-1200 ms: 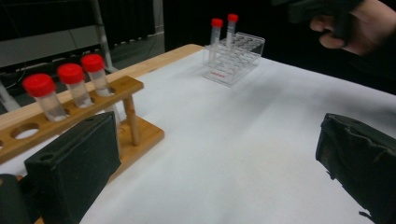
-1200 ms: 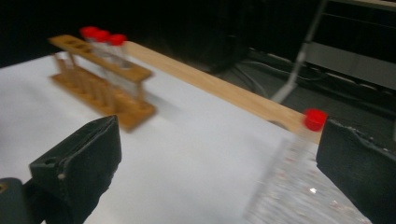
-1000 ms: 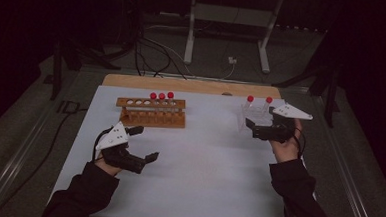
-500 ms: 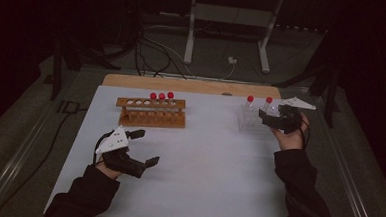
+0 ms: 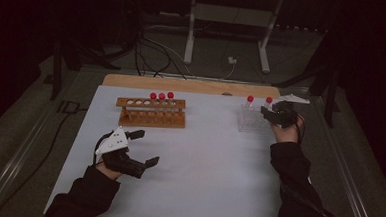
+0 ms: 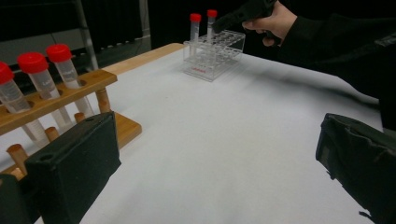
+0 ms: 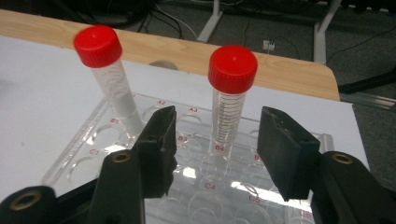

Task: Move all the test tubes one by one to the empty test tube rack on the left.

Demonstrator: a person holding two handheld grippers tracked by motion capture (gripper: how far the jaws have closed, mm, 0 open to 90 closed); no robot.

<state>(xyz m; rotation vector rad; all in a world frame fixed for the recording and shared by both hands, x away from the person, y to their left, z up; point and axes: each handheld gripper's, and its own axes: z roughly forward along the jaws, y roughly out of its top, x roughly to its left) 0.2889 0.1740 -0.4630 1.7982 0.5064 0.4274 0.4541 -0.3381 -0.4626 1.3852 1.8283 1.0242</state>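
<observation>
We list the right tongs (image 7: 214,135) at the far right of the white worktop (image 5: 213,159), over the clear plastic rack (image 7: 140,186). Their jaws have just been closing and now stand on either side of a red-capped tube (image 7: 229,93), with a gap showing on each side, so we count them as released, not yet pressing. That tube stands upright in a back-row hole of the clear rack, its printed scale facing the right gripper view. A second red-capped tube (image 7: 108,74) leans slightly in the same rack, to the left of the first in that view and outside the jaws.

We list the left tongs (image 5: 143,148) near the front left of the worktop, held in the person's left hand (image 5: 108,168), jaws spread wide with nothing between them: released. Ahead of them, toward the middle back of the worktop, stands the wooden rack (image 5: 152,112), carrying three more red-capped tubes (image 5: 161,98) set side by side in its top bar. The wooden rack and the clear rack lie well apart, with bare worktop between them.
</observation>
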